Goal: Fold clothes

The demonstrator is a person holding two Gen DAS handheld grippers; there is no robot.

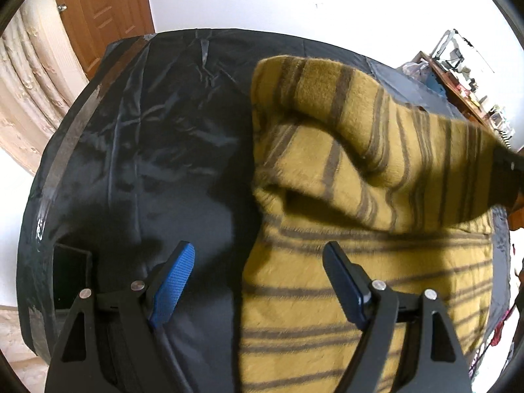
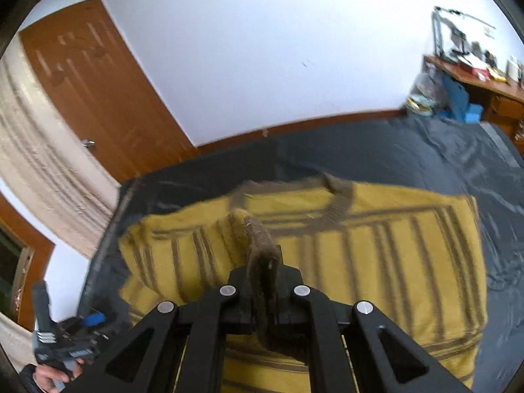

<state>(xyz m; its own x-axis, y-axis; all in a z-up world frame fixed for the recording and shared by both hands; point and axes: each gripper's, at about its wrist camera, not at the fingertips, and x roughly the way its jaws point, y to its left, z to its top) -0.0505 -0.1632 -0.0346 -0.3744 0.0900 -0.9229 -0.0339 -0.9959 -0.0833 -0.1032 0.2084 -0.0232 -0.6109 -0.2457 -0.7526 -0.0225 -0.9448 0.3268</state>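
**Striped sweater half lifted off the dark sheet**

The mustard sweater (image 2: pixel 376 255) with thin brown stripes lies spread on a black, shiny sheet (image 1: pixel 157 137) that covers the whole work surface. Its body stays flat on the sheet, while one part, a sleeve (image 1: pixel 409 150) by the look of it, is raised off the body and stretches across it in a sagging arc. The brown ribbed cuff (image 2: pixel 262 262) at the end of that sleeve stands upright between the pads of the right gripper (image 2: pixel 263 268), whose jaws are clenched tight on it; the knit sticks out above and below the pinch

The left gripper (image 1: pixel 258 275) hangs over the near edge of the sweater with its jaws spread wide and nothing between them. One blue pad (image 1: pixel 173 281) is over bare sheet just beside the sweater, the other finger over the striped fabric. In the right wrist view the same tool shows low at the sweater's left side, with a hand (image 2: pixel 49 375) wrapped round its grip

Beyond the sweater the sheet runs on, creased and taped along its rim. Behind it stands a white wall with a brown wooden door (image 2: pixel 98 98) to the sweater's far left, pale curtains (image 1: pixel 29 91) beside the door, and a cluttered wooden desk (image 2: pixel 484 82) to the far right
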